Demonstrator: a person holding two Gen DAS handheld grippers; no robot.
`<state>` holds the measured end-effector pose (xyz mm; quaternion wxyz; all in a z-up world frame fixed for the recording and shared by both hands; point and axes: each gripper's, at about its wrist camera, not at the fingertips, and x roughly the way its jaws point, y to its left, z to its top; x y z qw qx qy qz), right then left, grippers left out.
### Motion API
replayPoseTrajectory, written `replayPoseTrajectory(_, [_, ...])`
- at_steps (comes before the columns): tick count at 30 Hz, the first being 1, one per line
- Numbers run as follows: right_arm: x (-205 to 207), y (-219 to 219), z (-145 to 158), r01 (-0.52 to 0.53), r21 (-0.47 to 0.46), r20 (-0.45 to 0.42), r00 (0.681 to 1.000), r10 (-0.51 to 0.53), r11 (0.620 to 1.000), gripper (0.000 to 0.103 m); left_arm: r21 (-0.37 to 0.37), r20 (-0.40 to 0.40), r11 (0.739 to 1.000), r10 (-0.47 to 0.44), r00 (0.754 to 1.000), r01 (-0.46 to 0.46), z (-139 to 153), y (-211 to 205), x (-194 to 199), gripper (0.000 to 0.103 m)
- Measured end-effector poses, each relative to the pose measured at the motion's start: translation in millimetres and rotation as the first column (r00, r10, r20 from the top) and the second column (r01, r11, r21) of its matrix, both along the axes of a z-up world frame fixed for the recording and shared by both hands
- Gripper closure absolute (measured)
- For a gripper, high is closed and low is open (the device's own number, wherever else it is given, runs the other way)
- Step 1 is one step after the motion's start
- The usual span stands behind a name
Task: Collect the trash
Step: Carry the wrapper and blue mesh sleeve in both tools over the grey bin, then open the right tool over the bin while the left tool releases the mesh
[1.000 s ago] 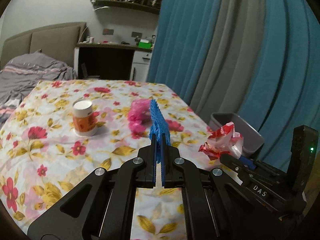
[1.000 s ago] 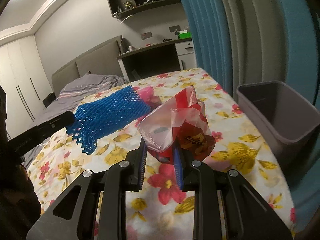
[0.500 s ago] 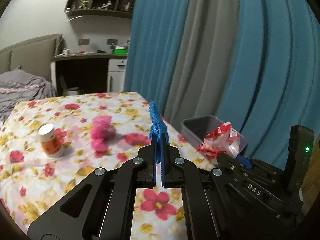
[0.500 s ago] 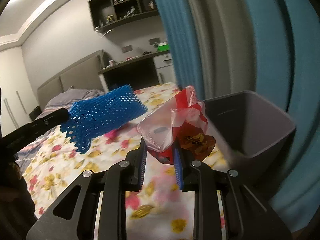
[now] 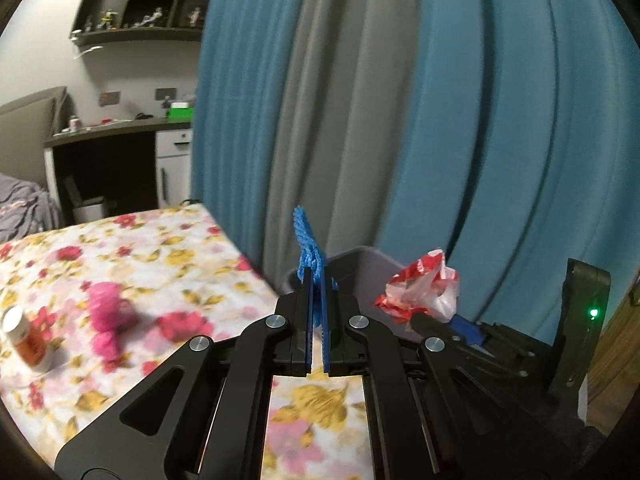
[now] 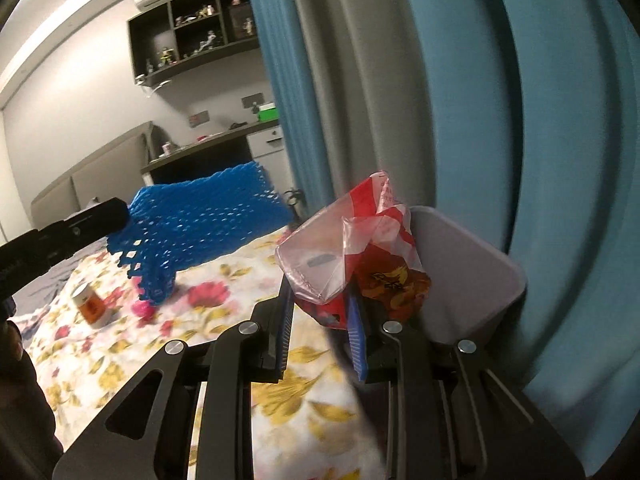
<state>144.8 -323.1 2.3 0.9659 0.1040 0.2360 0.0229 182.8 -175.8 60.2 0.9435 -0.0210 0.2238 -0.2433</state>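
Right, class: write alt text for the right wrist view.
The right gripper clamps a crumpled red and clear plastic wrapper before a grey plastic bin. Left, the left gripper holds blue foam netting above a floral tablecloth.

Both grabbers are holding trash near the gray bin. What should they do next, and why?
Probably carry on until both are over the gray bin, then let go. The right gripper holds the red wrapper beside it; the left gripper pinches the blue foam net.

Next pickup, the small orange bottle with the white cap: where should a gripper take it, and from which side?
The orange bottle stands upright on the floral bedspread, beside the pink foam net. Probably grip its round body below the white cap, approaching level from the side facing away from the net.
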Motion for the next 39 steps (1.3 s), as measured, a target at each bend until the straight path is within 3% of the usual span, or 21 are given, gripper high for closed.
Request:
replayPoseTrajectory(13, [31.3, -31.9, -16.9, 0.051, -0.011, -0.045, 0.998, -0.052, 0.999, 0.077, 0.008, -0.067, 0.996, -0.085, 0.994, 0.085, -31.1, -58.2, 44.6, 0.101])
replayPoseTrajectory(39, [50.4, -59.2, -39.0, 0.08, 0.002, -0.105, 0.991, -0.08, 0.997, 0.077, 0.006, -0.175, 0.99, -0.141, 0.975, 0.144, -68.8, -98.8, 84.6, 0.101])
